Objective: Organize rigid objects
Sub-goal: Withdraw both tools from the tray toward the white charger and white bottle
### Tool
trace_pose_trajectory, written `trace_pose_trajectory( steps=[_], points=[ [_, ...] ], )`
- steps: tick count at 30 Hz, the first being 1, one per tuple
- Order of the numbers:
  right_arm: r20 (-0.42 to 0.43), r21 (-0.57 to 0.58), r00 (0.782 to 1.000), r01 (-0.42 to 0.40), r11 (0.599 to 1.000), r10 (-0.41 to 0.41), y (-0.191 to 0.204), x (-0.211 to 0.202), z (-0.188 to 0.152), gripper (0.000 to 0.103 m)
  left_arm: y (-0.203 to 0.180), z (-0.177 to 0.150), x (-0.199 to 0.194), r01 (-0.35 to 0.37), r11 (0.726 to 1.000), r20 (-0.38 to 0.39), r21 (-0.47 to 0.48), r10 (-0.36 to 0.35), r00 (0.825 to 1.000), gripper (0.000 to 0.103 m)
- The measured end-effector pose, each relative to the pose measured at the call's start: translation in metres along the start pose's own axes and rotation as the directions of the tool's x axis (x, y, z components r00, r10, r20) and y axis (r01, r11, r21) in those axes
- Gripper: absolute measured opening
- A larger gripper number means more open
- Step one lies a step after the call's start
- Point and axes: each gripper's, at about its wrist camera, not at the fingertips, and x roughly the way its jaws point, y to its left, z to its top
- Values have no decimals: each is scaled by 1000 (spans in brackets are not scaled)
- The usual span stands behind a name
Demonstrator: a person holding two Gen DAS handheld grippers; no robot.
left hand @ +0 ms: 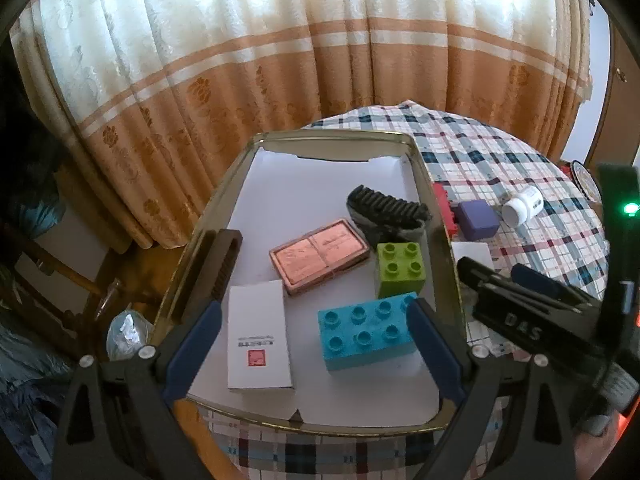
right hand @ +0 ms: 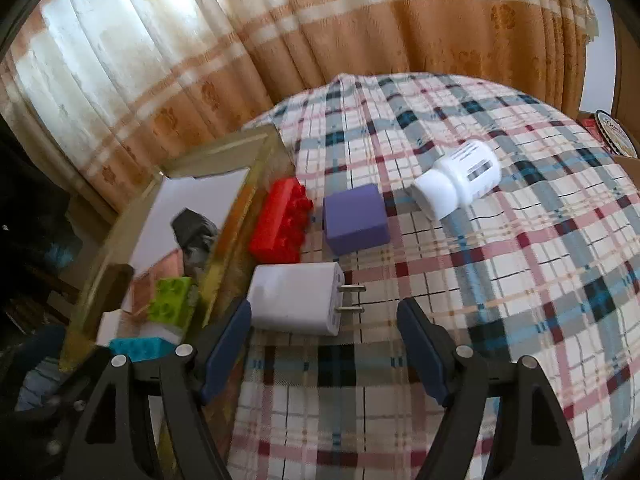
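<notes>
A gold-rimmed tray [left hand: 416, 168] lined with white paper holds a blue brick [left hand: 366, 334], a green brick [left hand: 400, 268], a copper-coloured box [left hand: 318, 256], a white box [left hand: 258, 336] and a black ridged object [left hand: 386, 210]. My left gripper [left hand: 316, 312] is open and empty above the tray's near part. My right gripper [right hand: 324, 320] is open and empty over the checked cloth, next to a white plug adapter [right hand: 296, 300]. A red brick [right hand: 280, 224], a purple block [right hand: 354, 220] and a white bottle [right hand: 460, 180] lying on its side are on the cloth.
The tray [right hand: 224, 152] sits at the table's left edge. The checked tablecloth [right hand: 520, 280] covers the table. Orange and cream curtains [left hand: 280, 60] hang behind. A round tin [right hand: 616, 136] stands at the far right edge. The other gripper's black body [left hand: 528, 320] is right of the tray.
</notes>
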Motion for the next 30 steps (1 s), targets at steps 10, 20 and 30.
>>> trace_pose_trajectory(
  steps=[10,20,30],
  points=[
    [-10,-86,999,47,995,-48,5,10,8,90,-2,-1,0,13,1000,-3,-3,-13,1000,95],
    [-2,29,965,262,965,-262,-58,-13,12,92,-8,0,0,33,999,-2,-2,-33,999,95],
    [1,-75,997,75,994,-75,-14,-11,7,92,-1,1,2,26,1000,-7,-15,-26,1000,95]
  ],
)
